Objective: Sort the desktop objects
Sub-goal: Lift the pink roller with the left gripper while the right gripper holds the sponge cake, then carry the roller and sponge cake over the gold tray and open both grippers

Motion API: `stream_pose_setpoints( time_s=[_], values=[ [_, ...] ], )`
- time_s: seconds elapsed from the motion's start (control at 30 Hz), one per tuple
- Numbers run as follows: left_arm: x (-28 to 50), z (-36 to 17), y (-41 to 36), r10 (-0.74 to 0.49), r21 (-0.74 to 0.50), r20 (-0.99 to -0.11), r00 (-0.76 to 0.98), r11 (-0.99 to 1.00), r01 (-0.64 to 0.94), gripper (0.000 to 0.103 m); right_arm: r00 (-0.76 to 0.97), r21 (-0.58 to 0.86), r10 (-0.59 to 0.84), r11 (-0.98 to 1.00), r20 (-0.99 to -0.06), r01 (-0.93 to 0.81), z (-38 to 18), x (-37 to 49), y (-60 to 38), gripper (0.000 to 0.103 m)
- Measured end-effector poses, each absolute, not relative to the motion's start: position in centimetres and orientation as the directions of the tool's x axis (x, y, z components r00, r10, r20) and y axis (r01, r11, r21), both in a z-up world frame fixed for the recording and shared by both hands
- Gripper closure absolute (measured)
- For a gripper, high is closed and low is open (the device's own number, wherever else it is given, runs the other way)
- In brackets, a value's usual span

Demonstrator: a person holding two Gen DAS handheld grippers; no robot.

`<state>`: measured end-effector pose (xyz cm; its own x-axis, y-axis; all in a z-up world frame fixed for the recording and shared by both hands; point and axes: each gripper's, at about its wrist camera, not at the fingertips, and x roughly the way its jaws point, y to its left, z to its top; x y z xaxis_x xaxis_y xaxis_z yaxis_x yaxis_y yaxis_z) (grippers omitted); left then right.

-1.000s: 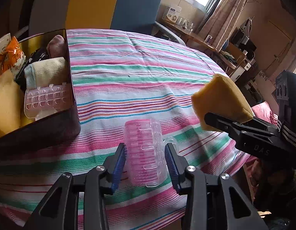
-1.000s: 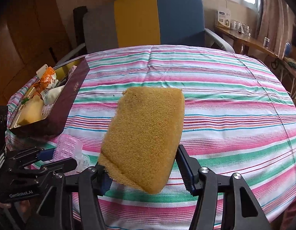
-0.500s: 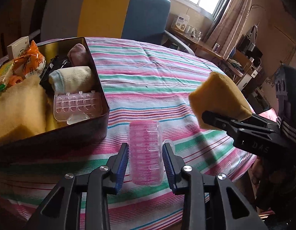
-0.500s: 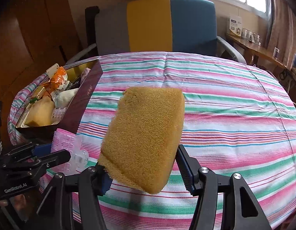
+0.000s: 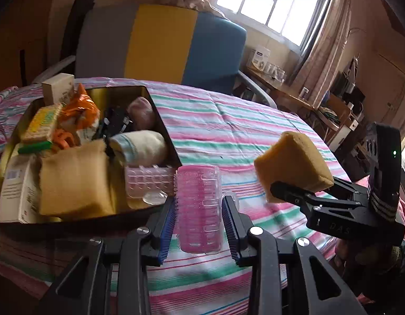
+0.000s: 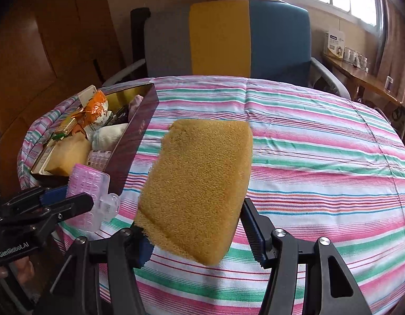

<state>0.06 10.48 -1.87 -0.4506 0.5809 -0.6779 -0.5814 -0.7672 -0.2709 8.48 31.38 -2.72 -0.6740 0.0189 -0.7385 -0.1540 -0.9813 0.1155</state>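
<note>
Above striped cloth (image 5: pixel 228 128), left gripper (image 5: pixel 199 225) clamping roller (image 5: pixel 198 210).

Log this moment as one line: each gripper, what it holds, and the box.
left gripper: shut on pink plastic hair roller | right gripper: shut on yellow sponge block | dark box: holds sorted items

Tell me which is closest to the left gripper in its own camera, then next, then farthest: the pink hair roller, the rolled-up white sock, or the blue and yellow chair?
1. Pink hair roller: gripped by the left gripper.
2. Rolled white sock: inside the box, ahead on the left.
3. Chair: beyond the table's far edge.
</note>
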Motion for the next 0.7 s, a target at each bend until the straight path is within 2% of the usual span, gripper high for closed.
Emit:
stream_pose_setpoints(
  time_s=[0.13, 0.4, 0.7],
  values=[
    [-2.3, 0.2, 7.5, 0.535, -0.245, -0.653, -0.537, -0.819, -0.518, 0.068, -0.694, 0.116, -0.03, -0.99, -0.719, -0.078, -1.5, 6.1, 29.1, 0.043],
    [-8.9, 1.7, 3.7, 0.431, -0.214, -0.655, -0.62, -0.893, -0.395, 0.068, -0.739, 0.136, -0.15, -0.988, -0.656, 0.079, 1.6, -1.0, 23.3, 0.043],
    [-13.9, 1.1, 3.1, 0.397, -0.225, -0.661, -0.636, -0.914, -0.337, 0.067, -0.728, 0.115, -0.158, -0.987, -0.667, 0.109, 1.4, -10.2, 19.0, 0.043]
  ],
)
